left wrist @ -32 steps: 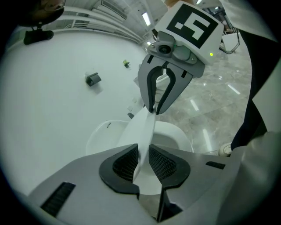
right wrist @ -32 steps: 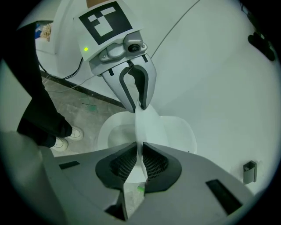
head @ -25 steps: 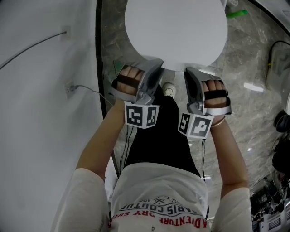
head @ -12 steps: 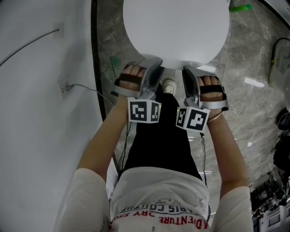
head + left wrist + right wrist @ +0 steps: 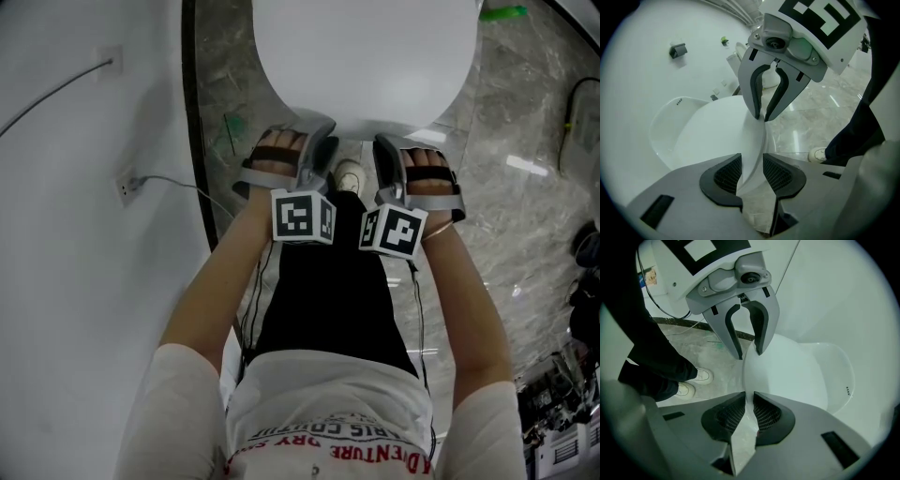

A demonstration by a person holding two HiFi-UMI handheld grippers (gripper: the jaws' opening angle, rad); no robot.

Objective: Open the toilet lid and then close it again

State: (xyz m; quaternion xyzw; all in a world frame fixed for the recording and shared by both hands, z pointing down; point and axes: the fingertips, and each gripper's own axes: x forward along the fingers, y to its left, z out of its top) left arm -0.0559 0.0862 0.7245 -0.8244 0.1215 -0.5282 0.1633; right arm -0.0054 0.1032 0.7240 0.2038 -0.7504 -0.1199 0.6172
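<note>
Closing looked nearly done, toilet lid (image 5: 366, 56) down: left hand-held gripper (image 5: 752, 169) had just been spreading around its rim; right hand-held gripper (image 5: 753, 409) pinched it, release due next

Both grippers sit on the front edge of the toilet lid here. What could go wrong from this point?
1. The left gripper has just been opening its fingers with the edge of the toilet lid between them, so only the right gripper looks clamped on it. That thin, smooth rim could slip and the lid drop.
2. If the left gripper is pulled away sideways, an open finger might catch the edge and jerk the lid.
</note>
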